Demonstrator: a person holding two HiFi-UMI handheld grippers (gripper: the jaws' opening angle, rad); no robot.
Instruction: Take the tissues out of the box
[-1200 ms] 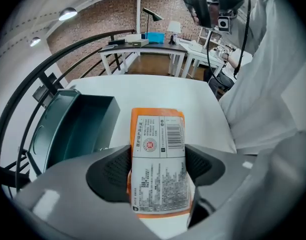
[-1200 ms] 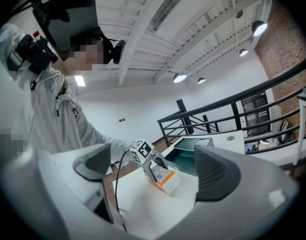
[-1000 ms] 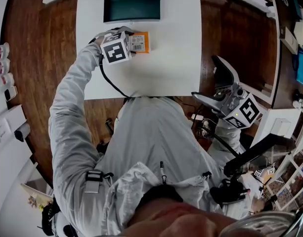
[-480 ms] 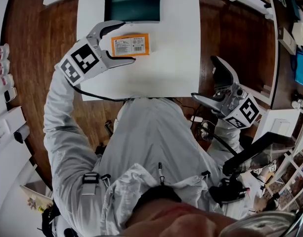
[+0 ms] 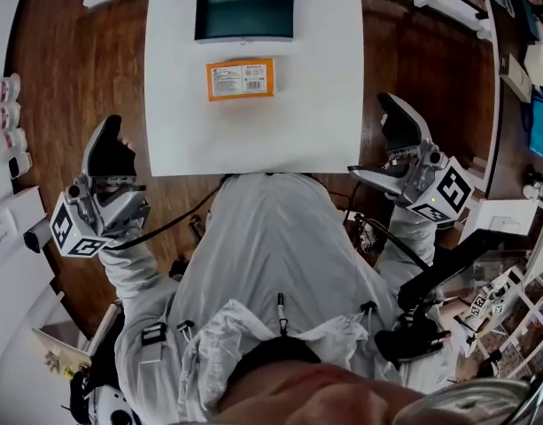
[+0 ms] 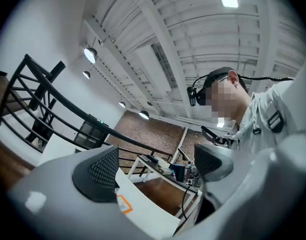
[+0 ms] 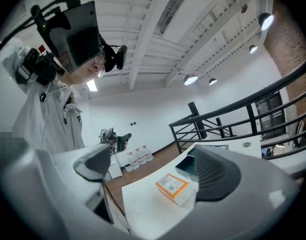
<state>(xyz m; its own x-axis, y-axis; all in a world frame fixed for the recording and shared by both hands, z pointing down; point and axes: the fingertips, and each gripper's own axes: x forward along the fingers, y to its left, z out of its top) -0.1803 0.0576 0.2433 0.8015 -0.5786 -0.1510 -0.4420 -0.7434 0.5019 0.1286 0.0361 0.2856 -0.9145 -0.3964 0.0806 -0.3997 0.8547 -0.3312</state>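
An orange tissue pack lies flat on the white table, just in front of a dark green box at the far edge. My left gripper is off the table's left side, over the wood floor, open and empty. In the left gripper view its jaws stand wide apart, with the pack small and far below. My right gripper hangs open and empty beside the table's right front corner. Its own view shows its jaws framing the pack and the green box.
Water bottles stand on the floor at the far left. A black railing runs behind the table. Shelves and clutter fill the right side. A black cable trails from the left gripper across the person's body.
The left gripper was shut at the orange pack, then opened, let it go and drew back off the table to the left. The pack now lies alone. The right gripper barely moved.
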